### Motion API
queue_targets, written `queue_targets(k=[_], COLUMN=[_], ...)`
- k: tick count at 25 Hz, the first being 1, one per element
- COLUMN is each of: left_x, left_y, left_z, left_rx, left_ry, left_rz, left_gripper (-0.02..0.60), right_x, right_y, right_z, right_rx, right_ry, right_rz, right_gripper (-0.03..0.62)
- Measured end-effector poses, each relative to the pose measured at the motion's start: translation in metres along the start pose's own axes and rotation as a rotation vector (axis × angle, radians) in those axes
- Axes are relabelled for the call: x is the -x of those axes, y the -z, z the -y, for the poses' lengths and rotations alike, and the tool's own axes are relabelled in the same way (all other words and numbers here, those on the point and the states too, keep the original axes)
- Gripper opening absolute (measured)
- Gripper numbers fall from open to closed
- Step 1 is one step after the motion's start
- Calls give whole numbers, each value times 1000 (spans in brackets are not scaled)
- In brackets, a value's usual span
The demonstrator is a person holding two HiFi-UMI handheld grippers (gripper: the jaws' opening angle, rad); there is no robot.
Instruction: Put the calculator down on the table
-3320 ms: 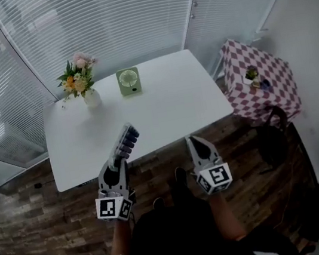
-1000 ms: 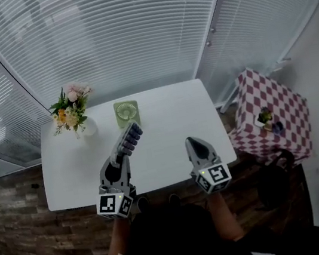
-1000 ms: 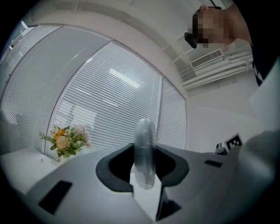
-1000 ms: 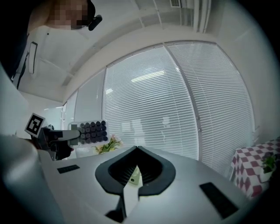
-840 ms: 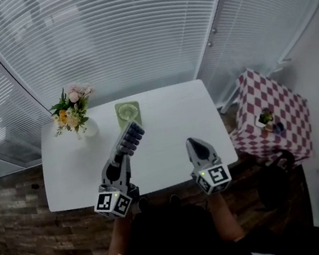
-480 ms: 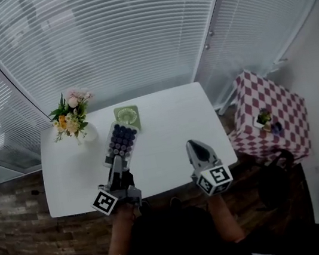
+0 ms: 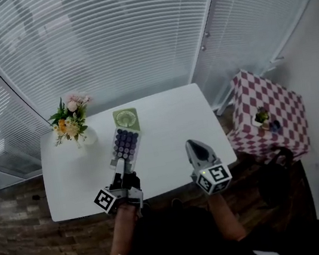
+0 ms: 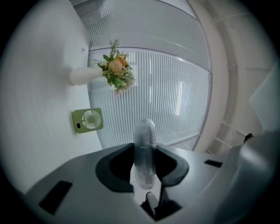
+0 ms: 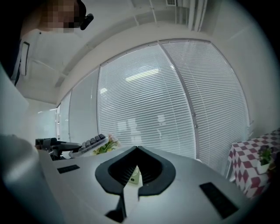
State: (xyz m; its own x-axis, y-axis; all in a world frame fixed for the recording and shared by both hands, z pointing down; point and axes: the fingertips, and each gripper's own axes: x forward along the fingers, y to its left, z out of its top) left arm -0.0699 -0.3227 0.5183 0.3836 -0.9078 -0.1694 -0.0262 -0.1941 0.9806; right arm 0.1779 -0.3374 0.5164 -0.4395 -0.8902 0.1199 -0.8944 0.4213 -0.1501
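Jaws of the left gripper (image 8: 144,151) are clamped on the near end of one calculator (image 8: 144,131), which is seen edge-on between them as a pale, slim slab. Jaws of the right gripper (image 9: 137,149) are pressed together with nothing held between them. From the head view, two grippers are seen side by side at the near edge of one white table (image 7: 171,122), each with one marker cube at its near end. The left gripper (image 7: 120,170) is reached out over the table, and the calculator (image 7: 125,145) is held keypad up, with its dark keys in rows, over the middle of the tabletop; whether it is touching the surface cannot be told. One small green fan (image 7: 126,119) is stood just beyond the calculator's far end. One white vase of pink and orange flowers (image 7: 71,123) is placed at the far left corner of the table. The right gripper (image 7: 194,143) is held over the table's near right edge, well apart from the calculator. One smaller table with a red and white checked cloth (image 7: 267,100) is set to the right, with one little potted plant (image 7: 259,117) on it. White slatted blinds (image 7: 108,35) are hung across the far side.
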Motion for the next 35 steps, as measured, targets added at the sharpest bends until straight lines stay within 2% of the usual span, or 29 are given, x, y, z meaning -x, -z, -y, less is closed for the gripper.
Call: queue_targets(k=[7,13,18,22,25,29,35], left_x=[-2,-4,-2,-6,-9,-16,-19], left_y=[-2,0,2,15,18,21,32], left_z=[-2,-26,-75,-108,-133,-158,-205], left_rx=[-34,-30,-55,-24,-52,-18,-80], left_ry=[-18,-58,-132,-162,-216,-238,-312], left_rz=[-7,-24,-62,-103,-139,-152,-233], left_gripper=[101,102,101,101,102,101,101], right_x=[-1,-5,-8,-6,-9,-9,-11], right_y=[-2,4,5,9,8,8,9], right_z=[-3,-2,-10,-10,-11,-9,-7], right_rx=[-10,-5,9,3,8,1,15], right_ry=[-19,-20,-39,-42,-43,-42,-35], right_rz=[4,-16,-23,-29,-27,-35,-40], right_gripper=[5,6,5,5,6,5,5])
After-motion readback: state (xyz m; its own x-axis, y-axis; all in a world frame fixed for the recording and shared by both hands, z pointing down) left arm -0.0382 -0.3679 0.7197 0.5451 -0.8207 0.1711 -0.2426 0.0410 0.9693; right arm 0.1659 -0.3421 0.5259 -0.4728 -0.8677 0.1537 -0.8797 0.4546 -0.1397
